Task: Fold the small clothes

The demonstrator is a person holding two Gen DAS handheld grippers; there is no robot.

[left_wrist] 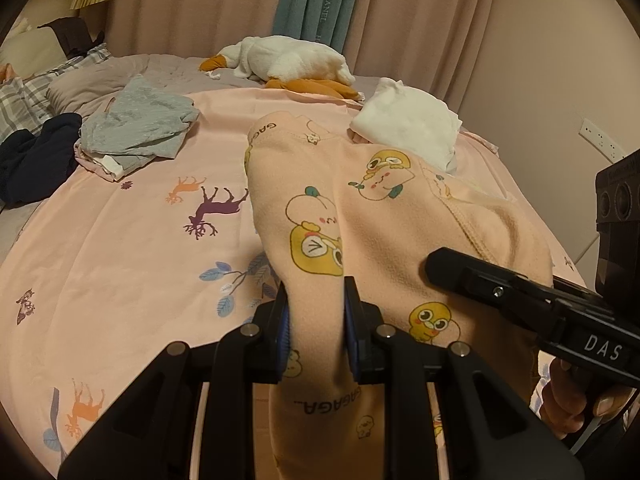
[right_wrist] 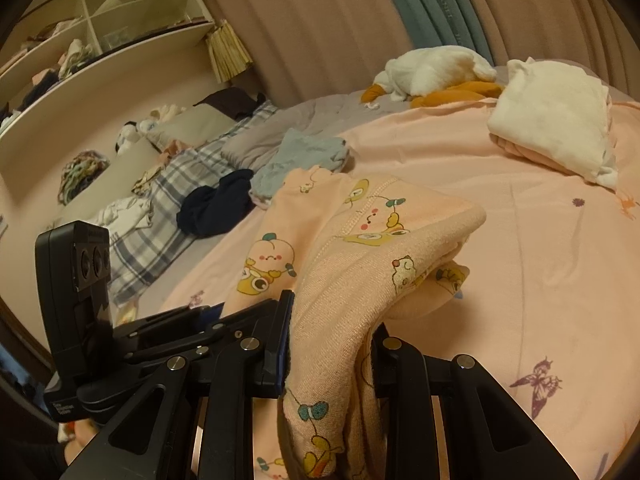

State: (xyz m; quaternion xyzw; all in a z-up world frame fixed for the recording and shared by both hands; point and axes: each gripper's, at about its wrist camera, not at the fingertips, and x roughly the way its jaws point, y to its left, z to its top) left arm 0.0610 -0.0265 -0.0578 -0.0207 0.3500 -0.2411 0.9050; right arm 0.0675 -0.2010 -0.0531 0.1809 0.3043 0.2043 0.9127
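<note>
Above the pink bed sheet, the peach cartoon-print garment hangs bunched, stretching away from both tongs; left tongs and right tongs each clamp its near edge, side by side, equally near

We see left gripper and right gripper side by side, tilted downward, both clamped on the peach garment.

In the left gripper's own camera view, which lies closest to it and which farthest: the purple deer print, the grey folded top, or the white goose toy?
1. Purple deer print, on the sheet just left.
2. Grey folded top, farther left.
3. White goose toy, by the curtain.
</note>
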